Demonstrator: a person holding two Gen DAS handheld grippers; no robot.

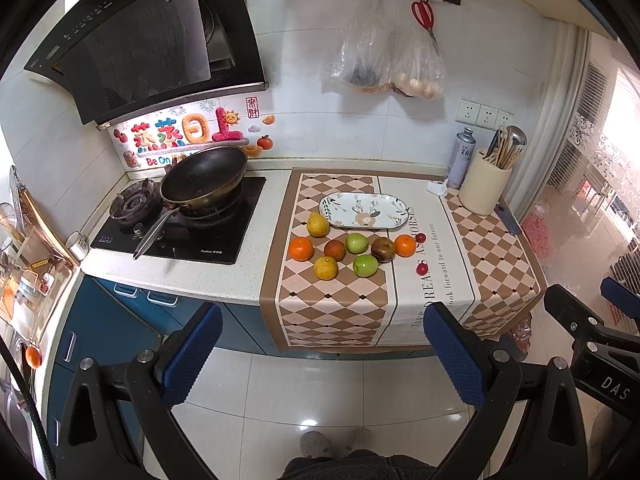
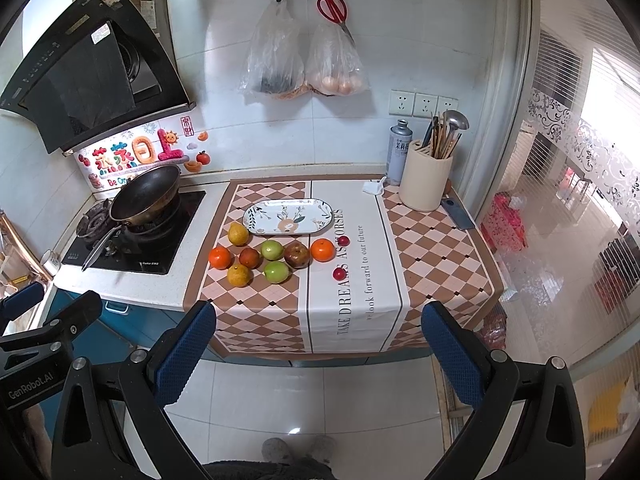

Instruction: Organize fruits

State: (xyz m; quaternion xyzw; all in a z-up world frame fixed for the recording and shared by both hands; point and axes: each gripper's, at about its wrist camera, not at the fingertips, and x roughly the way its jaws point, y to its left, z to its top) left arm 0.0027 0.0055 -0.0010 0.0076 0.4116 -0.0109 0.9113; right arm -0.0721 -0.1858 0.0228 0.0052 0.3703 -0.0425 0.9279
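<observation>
Fruits [image 1: 346, 250] cluster before plate [image 1: 362, 211]; only right view shows left gripper [image 2: 24, 320]

Fruit lies scattered on a checkered cloth [image 1: 332, 312] over the desk [image 1: 256, 240], just in front of an oval patterned plate [image 1: 366, 211]. The left claw [image 1: 324, 354], jaws wide apart, hangs above the tiled floor [image 1: 304, 392], well short of the desk; a wok [image 1: 204, 176] sits on the stove.

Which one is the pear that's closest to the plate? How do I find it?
Find the checkered cloth on the counter, then the oval patterned plate. The pear touches the plate's front left corner, behind the other fruit. It is yellow-green and tapers upward; the other yellow fruit is rounder and nearer the counter edge.
</observation>
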